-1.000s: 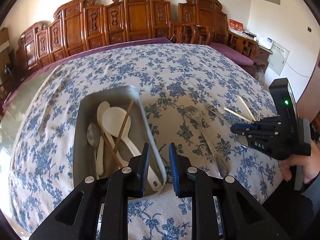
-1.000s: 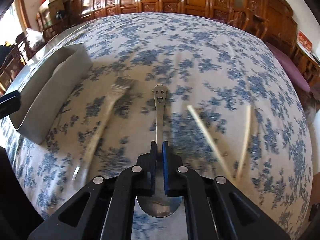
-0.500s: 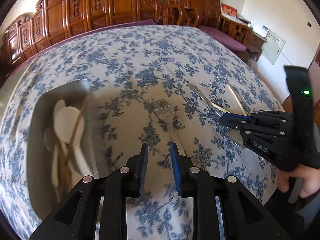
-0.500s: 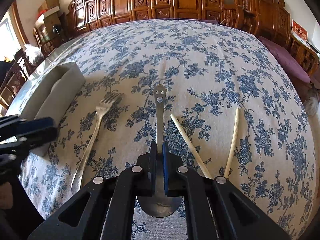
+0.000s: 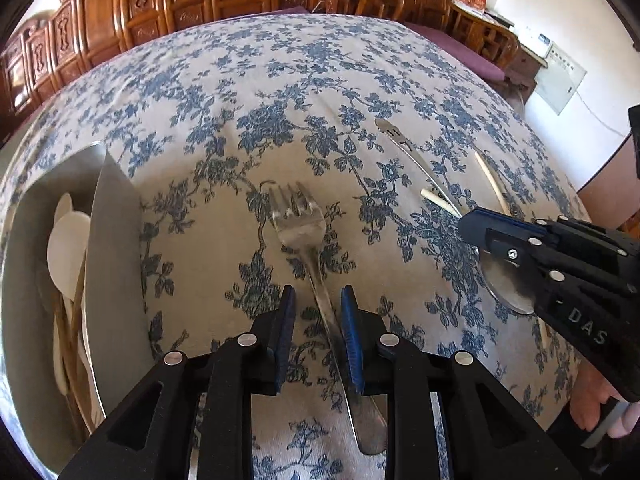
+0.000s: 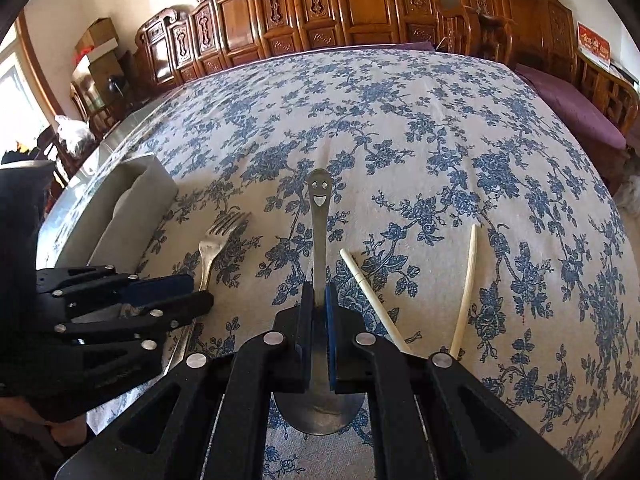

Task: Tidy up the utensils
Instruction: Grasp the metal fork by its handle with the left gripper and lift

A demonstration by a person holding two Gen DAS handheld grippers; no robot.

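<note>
A metal fork (image 5: pixel 298 224) lies on the floral tablecloth, tines pointing away. My left gripper (image 5: pixel 317 322) is open, its fingers on either side of the fork's handle. It also shows in the right wrist view (image 6: pixel 176 294) beside the fork (image 6: pixel 216 240). My right gripper (image 6: pixel 319 312) is shut on a metal spoon (image 6: pixel 319 204) with a smiley-face handle end, bowl toward me; it shows in the left wrist view (image 5: pixel 470 222) too. Two pale chopsticks (image 6: pixel 370 288) (image 6: pixel 466 284) lie right of the spoon.
A grey metal tray (image 5: pixel 114 248) on the left holds white spoons (image 5: pixel 66 248) and brown chopsticks; its side shows in the right wrist view (image 6: pixel 136 208). Carved wooden chairs (image 6: pixel 360 4) stand along the table's far edge.
My left gripper has moved right from over the tray to the fork and now straddles its handle. My right gripper stays shut on the spoon.
</note>
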